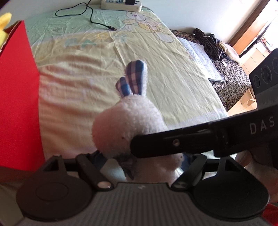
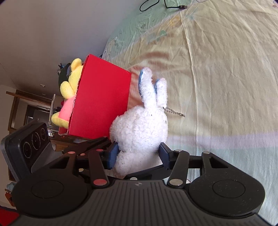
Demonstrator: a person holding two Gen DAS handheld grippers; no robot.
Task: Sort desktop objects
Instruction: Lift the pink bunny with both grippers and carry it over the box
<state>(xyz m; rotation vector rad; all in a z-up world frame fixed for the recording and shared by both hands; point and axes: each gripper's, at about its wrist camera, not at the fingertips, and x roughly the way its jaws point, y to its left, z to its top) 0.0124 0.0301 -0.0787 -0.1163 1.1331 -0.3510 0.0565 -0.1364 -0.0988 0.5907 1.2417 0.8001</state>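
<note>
White fleece, plaid-lined ears: a small plush rabbit [image 2: 139, 132] sits pinched at the body between the blue pads [image 2: 113, 154] of the right gripper [image 2: 139, 154], jaws closed partway onto it, soft pile bulging over each pad. A short ball chain [image 2: 173, 112] trails from its head. The toy is held clear of the pale yellow-green cartoon bedsheet [image 2: 217, 69], just beside the outer wall of the red cardboard box [image 2: 100, 100], not yet over its opening.

In the left wrist view the rabbit [image 1: 128, 125] fills the centre, with a black finger of the right gripper [image 1: 173, 144] crossing in front of it. The left gripper [image 1: 139, 161] has its fingers spread to either side of the toy's lower body; whether the pads touch it cannot be told (tips are hidden behind the plush).

The box already holds a yellow plush toy in a pink top [image 2: 69, 97], sticking out of the mouth. At the far end of the sheet lie a white power strip [image 1: 121, 4] and a black cable [image 1: 97, 20].

Step in hand, as judged: carrying the rabbit to the box. Next move calls for lifting above the rim, shifting over the opening beside the yellow toy, then releasing; the left gripper should stay clear of the wall
</note>
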